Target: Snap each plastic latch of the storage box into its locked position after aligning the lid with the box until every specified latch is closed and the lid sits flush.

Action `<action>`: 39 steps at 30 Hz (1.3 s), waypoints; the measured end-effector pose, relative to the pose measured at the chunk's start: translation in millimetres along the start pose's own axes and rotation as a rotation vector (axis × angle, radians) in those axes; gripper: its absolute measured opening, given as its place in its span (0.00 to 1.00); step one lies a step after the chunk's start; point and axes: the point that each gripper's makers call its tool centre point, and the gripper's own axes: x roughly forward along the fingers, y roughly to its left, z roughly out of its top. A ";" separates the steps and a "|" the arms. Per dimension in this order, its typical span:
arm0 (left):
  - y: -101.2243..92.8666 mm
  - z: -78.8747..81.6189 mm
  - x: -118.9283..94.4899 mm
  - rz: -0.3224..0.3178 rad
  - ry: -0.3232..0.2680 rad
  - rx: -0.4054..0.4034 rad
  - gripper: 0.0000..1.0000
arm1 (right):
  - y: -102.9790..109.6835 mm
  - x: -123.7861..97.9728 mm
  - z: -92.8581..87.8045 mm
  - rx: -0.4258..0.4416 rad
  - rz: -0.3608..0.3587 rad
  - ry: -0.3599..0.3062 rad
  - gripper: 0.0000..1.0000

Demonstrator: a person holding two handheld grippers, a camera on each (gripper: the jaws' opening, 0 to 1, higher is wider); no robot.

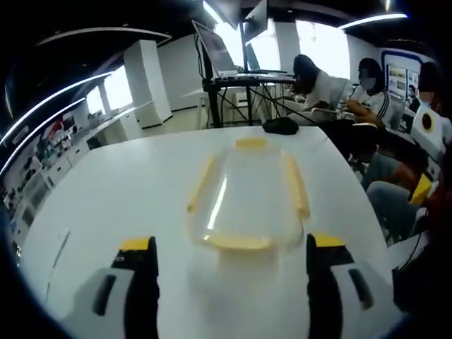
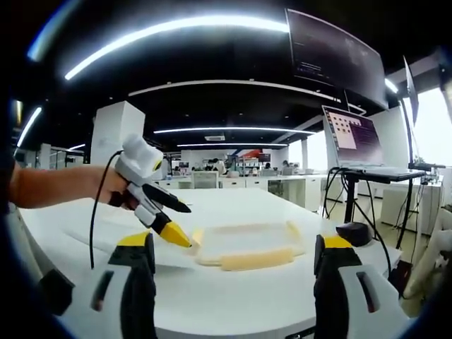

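While both sets of jaws stand wide apart holding nothing, latching looks not yet begun. Left gripper point(image 1: 229, 265) hovers just short of the storage box point(image 1: 248, 194) on the white table point(image 1: 127, 191), lid on, near yellow latch point(image 1: 239, 243) facing it. Right gripper point(image 2: 233, 265) hangs back, low and level. Next: press that near latch down. Beyond, a black mouse point(image 1: 280, 126).

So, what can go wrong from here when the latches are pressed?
1. The storage box stands free on the smooth white table, and neither gripper holds it; a push from the left gripper at one end could slide it instead of snapping the latch.
2. The right gripper hangs open, short of the near yellow latch; pressing from this low angle might tip the lid.
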 end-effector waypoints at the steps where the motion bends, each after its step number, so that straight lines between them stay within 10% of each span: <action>1: -0.4 -0.3 0.5 -0.002 0.004 0.002 0.86 | -0.1 0.0 0.0 0.000 0.000 0.000 0.94; 39: -3.0 -8.3 6.7 -0.032 0.171 0.162 0.76 | -8.8 -0.6 -5.3 -0.005 -0.018 0.013 0.93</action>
